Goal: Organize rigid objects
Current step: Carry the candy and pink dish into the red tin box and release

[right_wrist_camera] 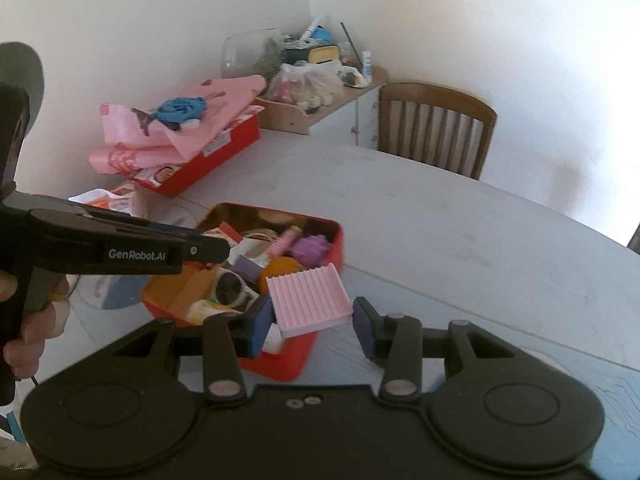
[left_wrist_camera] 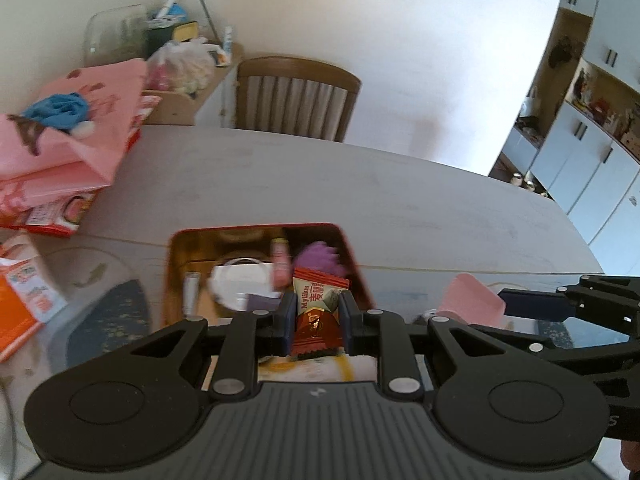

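My left gripper (left_wrist_camera: 318, 316) is shut on a red and white candy packet (left_wrist_camera: 316, 312) and holds it over the open red tin box (left_wrist_camera: 358, 260). The tin holds several small things: a purple spiky ball (left_wrist_camera: 320, 254), a pink tube (left_wrist_camera: 280, 264), a white round item (left_wrist_camera: 240, 284). In the right wrist view the same red tin box (right_wrist_camera: 334, 240) sits on the table, with the left gripper (right_wrist_camera: 208, 248) above its left side. My right gripper (right_wrist_camera: 314, 324) is open around a pink ridged soap dish (right_wrist_camera: 308, 300) at the tin's near right corner; the dish also shows in the left wrist view (left_wrist_camera: 472, 296).
A grey table (left_wrist_camera: 360, 192) carries a red box with pink paper and a blue cloth (right_wrist_camera: 180, 120) at the far left. Orange and white packets (left_wrist_camera: 24, 304) lie at the left. A wooden chair (right_wrist_camera: 436, 128) stands behind the table, and a cluttered shelf (right_wrist_camera: 320, 92) is in the corner.
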`<state>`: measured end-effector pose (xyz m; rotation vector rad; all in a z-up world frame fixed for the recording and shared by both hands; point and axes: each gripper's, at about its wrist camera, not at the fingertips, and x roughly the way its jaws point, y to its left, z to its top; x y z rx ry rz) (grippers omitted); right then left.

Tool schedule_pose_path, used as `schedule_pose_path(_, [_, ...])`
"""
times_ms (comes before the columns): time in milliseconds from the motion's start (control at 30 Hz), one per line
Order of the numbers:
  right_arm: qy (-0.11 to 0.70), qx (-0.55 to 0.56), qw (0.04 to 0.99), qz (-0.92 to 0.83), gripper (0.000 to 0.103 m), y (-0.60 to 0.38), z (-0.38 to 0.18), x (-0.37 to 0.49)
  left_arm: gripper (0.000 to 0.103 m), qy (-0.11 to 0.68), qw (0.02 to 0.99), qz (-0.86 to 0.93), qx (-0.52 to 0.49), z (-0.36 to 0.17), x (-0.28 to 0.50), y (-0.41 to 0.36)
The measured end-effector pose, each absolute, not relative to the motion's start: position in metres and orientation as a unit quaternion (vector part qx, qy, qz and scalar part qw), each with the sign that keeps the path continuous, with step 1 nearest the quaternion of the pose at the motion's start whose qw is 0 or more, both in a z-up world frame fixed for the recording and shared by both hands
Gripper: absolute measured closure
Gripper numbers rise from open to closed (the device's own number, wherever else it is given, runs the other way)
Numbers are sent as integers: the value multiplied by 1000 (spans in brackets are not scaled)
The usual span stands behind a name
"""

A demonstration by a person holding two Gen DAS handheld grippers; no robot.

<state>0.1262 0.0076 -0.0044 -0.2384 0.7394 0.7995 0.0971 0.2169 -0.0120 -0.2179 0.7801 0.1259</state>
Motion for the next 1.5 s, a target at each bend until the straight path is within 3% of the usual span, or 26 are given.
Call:
schedule_pose_path(533, [365, -178, 832, 379, 60, 102, -34, 141, 81, 388, 914, 75, -92, -37, 127, 292])
schedule_pose_path(1500, [395, -242, 783, 416, 59, 151, -81, 141, 81, 436, 896, 38, -80, -98, 183, 296])
